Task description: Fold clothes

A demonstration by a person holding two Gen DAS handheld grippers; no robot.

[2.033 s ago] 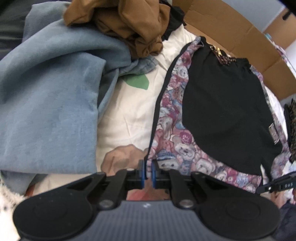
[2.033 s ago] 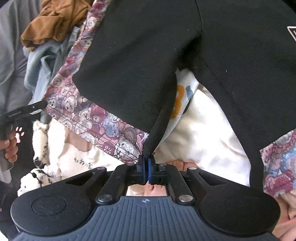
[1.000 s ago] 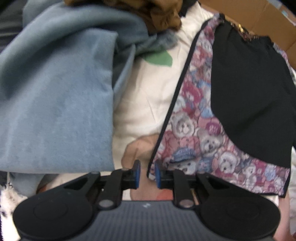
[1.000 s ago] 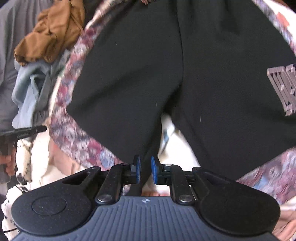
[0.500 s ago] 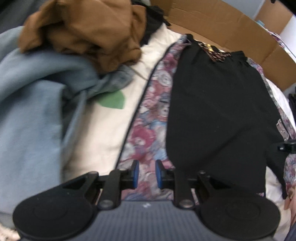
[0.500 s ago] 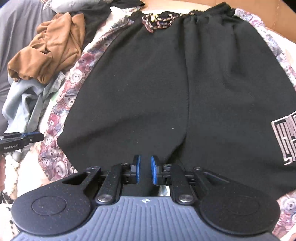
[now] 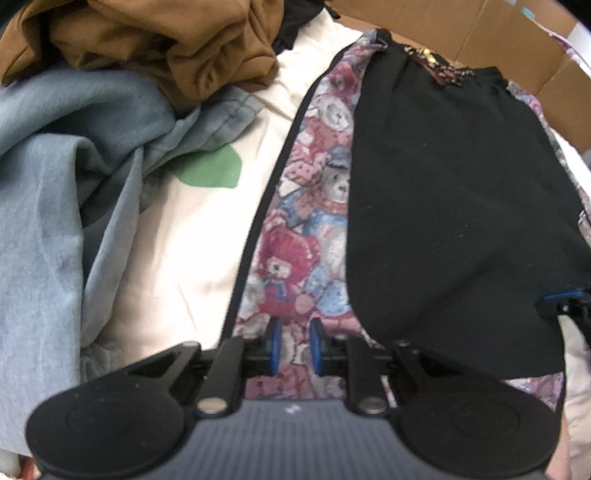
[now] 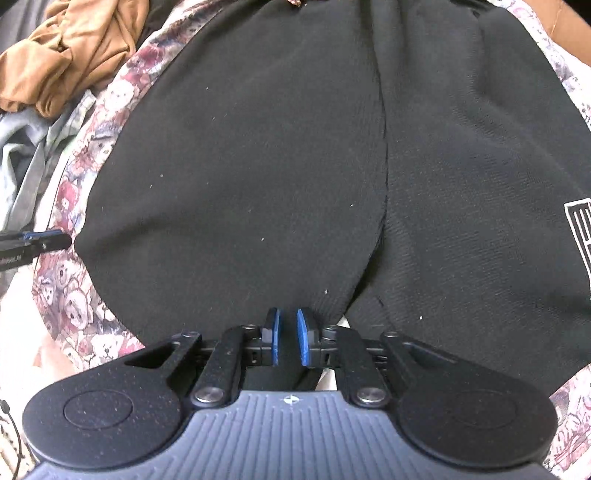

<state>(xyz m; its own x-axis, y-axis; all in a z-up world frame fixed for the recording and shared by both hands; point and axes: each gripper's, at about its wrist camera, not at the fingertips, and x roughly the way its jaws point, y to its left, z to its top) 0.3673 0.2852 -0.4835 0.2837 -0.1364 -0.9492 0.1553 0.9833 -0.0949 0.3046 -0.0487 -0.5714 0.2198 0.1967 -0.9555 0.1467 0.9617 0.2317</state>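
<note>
The black knit shorts (image 8: pixel 258 166) are spread flat on top of a teddy-bear print cloth with a dark edge binding (image 7: pixel 314 229). That cloth lies on a cream sheet with a green patch (image 7: pixel 192 236). The waistband, with a patterned drawstring (image 7: pixel 443 70), sits at the far end and the leg hems are nearest the cameras.

The left claw (image 7: pixel 294 345) hangs over the near strip of the bear cloth, just left of the shorts' left leg hem. Its blue pads (image 7: pixel 274 345) stand a little apart, with only the print showing in the gap. The jaws have just been closing a bit, but nothing is pinched between them.

The right claw (image 8: pixel 287 341) is down at the crotch of the shorts, where the two legs split. Its blue pads (image 8: pixel 303 341) are also a bit apart, and the jaws have just been opening slightly. Black fabric shows in the gap and beneath it, but I can't tell if either pad touches it. It doesn't look gripped.

In the left view, a crumpled brown garment (image 7: pixel 166 40) sits on a light blue-grey garment (image 7: pixel 48 184) off to the left. A brown cardboard box wall (image 7: pixel 461 26) runs along the far side. There's a pale printed logo (image 8: pixel 580 236) on the right leg of the shorts.
</note>
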